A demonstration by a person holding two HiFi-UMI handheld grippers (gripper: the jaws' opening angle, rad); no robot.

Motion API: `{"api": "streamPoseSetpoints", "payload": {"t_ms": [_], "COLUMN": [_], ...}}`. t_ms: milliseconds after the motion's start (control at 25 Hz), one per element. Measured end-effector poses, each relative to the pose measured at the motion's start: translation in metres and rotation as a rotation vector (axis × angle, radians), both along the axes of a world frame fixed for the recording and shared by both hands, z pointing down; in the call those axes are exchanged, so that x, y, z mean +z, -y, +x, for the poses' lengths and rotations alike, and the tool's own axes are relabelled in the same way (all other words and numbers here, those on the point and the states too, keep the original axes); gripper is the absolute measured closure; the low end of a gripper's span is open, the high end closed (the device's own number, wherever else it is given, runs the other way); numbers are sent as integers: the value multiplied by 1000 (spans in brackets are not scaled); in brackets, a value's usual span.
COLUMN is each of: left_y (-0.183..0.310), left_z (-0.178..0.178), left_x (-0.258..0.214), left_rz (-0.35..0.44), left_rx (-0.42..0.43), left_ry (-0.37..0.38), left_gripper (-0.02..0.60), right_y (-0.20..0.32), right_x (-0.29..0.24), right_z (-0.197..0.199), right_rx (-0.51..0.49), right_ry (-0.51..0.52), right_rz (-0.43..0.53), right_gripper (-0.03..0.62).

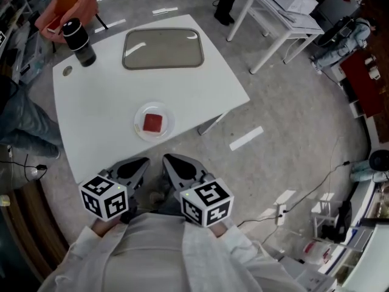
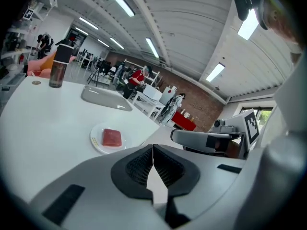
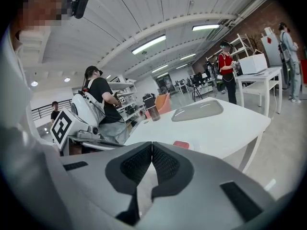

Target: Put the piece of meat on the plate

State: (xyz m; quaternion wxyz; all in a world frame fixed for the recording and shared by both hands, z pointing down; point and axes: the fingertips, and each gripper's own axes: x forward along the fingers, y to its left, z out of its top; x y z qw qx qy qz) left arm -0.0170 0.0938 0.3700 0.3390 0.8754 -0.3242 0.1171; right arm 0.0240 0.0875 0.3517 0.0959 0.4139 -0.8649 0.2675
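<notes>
A red square piece of meat (image 1: pixel 153 122) lies in the middle of a small white plate (image 1: pixel 141 131) near the front edge of the white table (image 1: pixel 97 108). The left gripper view shows the meat (image 2: pixel 112 137) on the plate (image 2: pixel 97 143) ahead and to the left. The meat (image 3: pixel 181 144) peeks over the jaws in the right gripper view. My left gripper (image 1: pixel 141 164) and right gripper (image 1: pixel 168 161) are held close to my body, short of the table's edge. Both are shut with nothing between the jaws.
A grey tray (image 1: pixel 163 48) lies at the table's far side and a dark tumbler (image 1: pixel 79 41) stands at its far left corner. A second white table (image 1: pixel 285 17) stands behind on the right. Several people stand further back in the room.
</notes>
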Motion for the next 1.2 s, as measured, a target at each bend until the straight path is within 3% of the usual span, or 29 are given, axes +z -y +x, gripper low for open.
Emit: {"api": "streamPoseSetpoints", "payload": {"t_ms": [240, 680, 1200], "left_y": [44, 92, 112], "left_z": [-1, -1, -17], "left_x": [9, 17, 21], "left_rz": [-14, -40, -59], "left_rx": [-86, -210, -237], "left_ry": [7, 13, 36], "left_gripper": [571, 571, 571], "right_y": [46, 97, 120], "right_x": [5, 11, 17], "right_z": [3, 23, 14], "right_rx": [-77, -129, -134], "right_ry": [-1, 3, 2], "right_rz": [0, -10, -29], "right_gripper": [579, 579, 579]}}
